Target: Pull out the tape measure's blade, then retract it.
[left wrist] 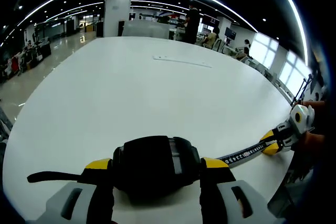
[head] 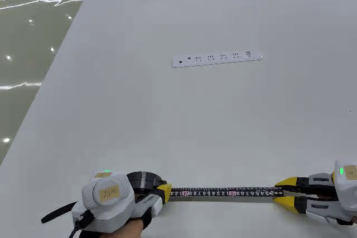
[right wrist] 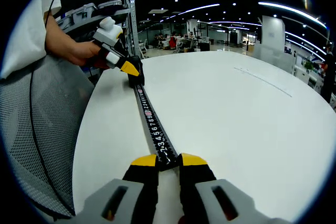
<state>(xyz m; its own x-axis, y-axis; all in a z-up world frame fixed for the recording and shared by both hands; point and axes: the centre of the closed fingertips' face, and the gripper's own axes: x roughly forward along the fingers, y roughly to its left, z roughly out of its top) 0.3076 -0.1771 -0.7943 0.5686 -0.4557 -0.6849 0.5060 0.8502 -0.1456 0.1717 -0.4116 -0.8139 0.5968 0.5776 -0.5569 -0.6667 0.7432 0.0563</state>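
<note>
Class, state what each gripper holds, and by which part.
The left gripper clamps the tape measure's black case by its sides; the right gripper pinches the free end of the blade.

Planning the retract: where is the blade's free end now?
Head view, near right: the blade's end is pinched in the right tongs, stretched from the case at left.

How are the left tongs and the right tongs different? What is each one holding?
The left tongs hold the fat black tape measure case; the right tongs pinch the thin blade near its end. The left tongs are spread wide around the case; the right tongs are almost closed on the blade. Both have yellow tips and sit low over the white table, with the pulled-out blade between them.
</note>
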